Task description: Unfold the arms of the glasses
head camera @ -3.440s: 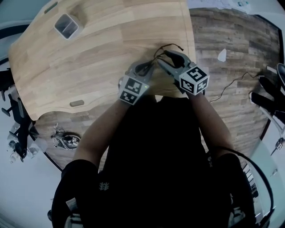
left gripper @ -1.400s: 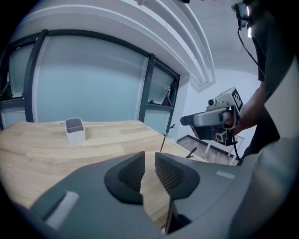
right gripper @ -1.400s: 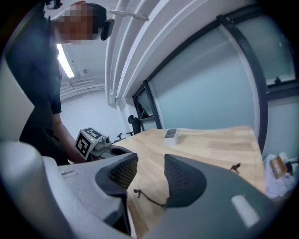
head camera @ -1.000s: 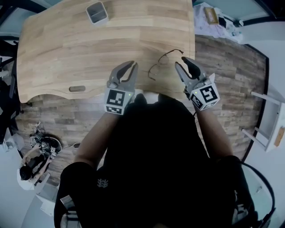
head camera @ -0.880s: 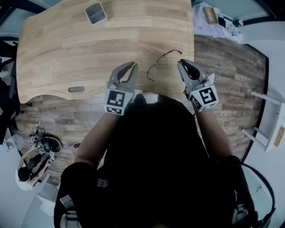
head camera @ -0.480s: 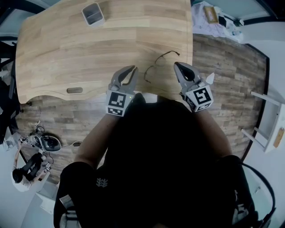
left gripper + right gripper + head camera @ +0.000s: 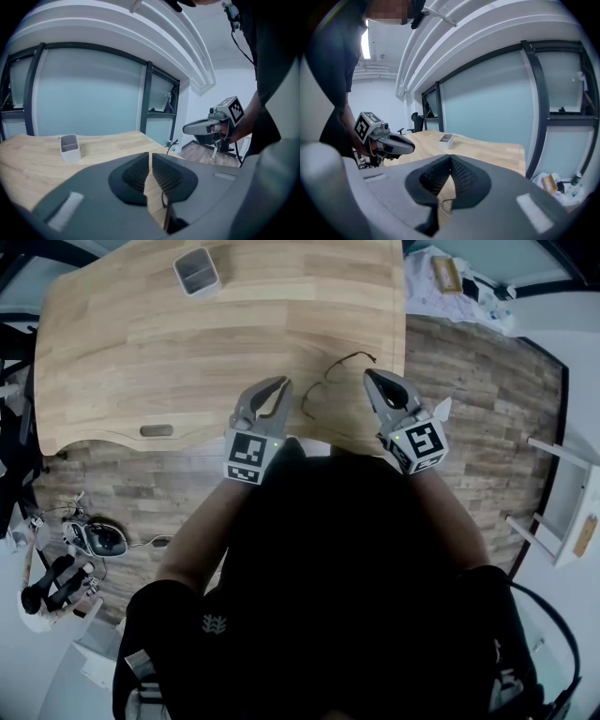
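Note:
The thin dark wire glasses (image 7: 330, 374) lie on the wooden table (image 7: 141, 343) near its front right edge, between my two grippers and touched by neither. My left gripper (image 7: 281, 382) hovers just left of them. Its jaws have just been closing and are shut but for a hairline slit (image 7: 150, 157), with nothing between them. My right gripper (image 7: 370, 374) sits just right of the glasses, shut and empty (image 7: 450, 158). A bit of the glasses' wire (image 7: 442, 202) shows below its pads. Each gripper view shows the other gripper: right (image 7: 187, 127), left (image 7: 411, 146).
A small grey bin (image 7: 197, 271) stands at the table's far left side, also visible in both gripper views (image 7: 69, 147) (image 7: 446, 138). A slot (image 7: 155, 430) is cut near the front edge. Wood-plank floor surrounds the table, with clutter at lower left and upper right.
A few seconds ago both grippers were together at the glasses. Now the glasses lie free on the table, the grippers are apart on either side, and the right jaws have gone from open to shut.

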Action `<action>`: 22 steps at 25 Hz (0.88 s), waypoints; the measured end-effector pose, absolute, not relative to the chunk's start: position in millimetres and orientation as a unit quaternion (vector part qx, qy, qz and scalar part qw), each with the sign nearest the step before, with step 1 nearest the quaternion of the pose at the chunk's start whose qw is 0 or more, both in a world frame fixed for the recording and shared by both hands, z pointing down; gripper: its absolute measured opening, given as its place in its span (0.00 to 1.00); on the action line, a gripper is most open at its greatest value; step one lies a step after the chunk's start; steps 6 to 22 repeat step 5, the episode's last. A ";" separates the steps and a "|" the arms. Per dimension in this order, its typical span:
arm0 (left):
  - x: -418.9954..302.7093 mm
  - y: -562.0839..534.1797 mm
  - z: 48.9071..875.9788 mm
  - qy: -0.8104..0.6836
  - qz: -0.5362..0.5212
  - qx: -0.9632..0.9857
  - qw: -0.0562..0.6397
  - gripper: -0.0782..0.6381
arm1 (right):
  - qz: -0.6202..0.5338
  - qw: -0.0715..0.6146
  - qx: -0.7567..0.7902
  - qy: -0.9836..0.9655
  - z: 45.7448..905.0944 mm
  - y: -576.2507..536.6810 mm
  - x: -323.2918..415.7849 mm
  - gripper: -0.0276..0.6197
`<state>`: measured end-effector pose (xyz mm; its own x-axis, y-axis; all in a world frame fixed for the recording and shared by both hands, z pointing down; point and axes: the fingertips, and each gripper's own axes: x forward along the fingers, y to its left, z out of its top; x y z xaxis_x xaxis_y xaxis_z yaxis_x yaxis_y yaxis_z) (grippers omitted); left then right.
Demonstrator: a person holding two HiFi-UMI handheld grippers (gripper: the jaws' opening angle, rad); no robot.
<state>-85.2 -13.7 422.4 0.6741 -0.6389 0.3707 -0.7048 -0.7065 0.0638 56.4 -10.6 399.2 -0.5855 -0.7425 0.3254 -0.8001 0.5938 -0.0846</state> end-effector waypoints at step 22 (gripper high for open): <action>-82.8 -16.4 421.7 -0.368 0.164 0.910 0.102 0.15 | 0.113 0.123 0.441 -0.882 399.0 -17.1 61.7 0.05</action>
